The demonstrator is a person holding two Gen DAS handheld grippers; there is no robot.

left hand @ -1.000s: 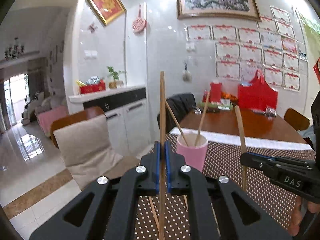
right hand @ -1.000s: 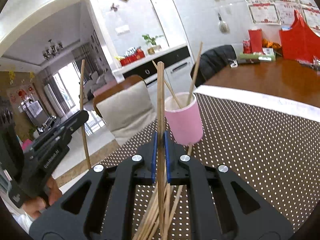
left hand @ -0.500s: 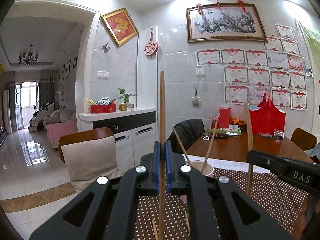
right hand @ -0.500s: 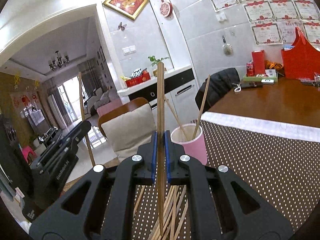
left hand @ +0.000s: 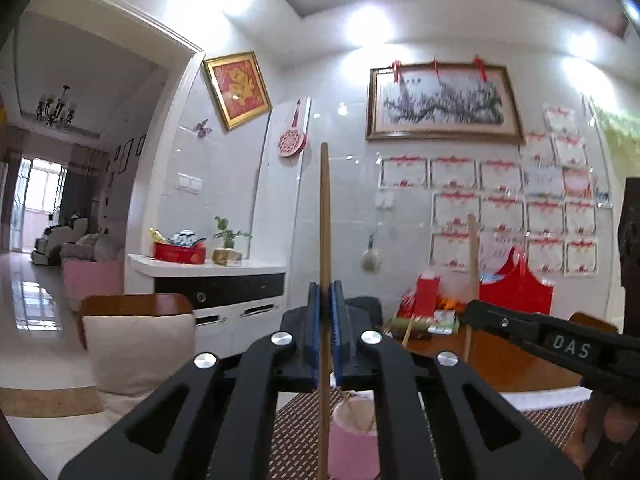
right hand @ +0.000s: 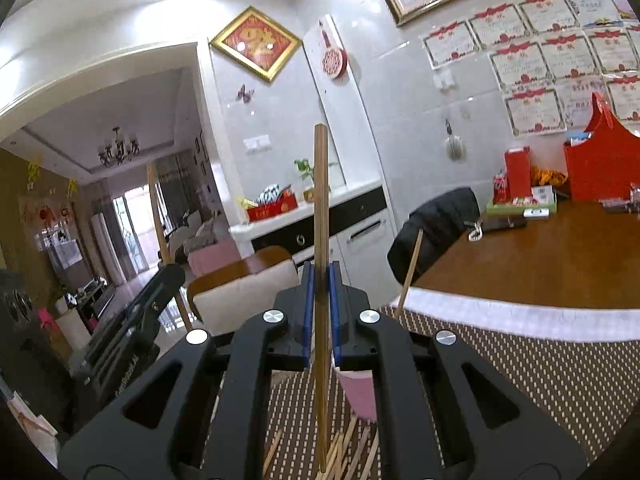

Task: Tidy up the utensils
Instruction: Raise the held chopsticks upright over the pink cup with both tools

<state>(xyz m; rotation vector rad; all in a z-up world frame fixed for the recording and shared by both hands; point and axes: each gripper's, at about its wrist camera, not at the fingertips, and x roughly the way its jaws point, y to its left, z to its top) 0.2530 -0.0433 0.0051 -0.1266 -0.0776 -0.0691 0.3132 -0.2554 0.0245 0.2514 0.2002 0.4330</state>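
Two chopsticks upright, left tool (left hand: pixel 325 320), right tool (right hand: pixel 321 308), cup probably below.

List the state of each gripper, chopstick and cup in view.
Left gripper: shut on a chopstick, held upright.
Right gripper: shut on another chopstick, upright.
Pink cup: standing on the dotted mat, chopsticks already inside.
Loose chopsticks: lying on the mat.

Pink cup (left hand: pixel 354 440), tan chopsticks (right hand: pixel 320 240), brown white-dotted mat (right hand: pixel 540 368).

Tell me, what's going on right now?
Left gripper and right gripper each shut on an upright chopstick. Pink cup below. Nothing blocking.
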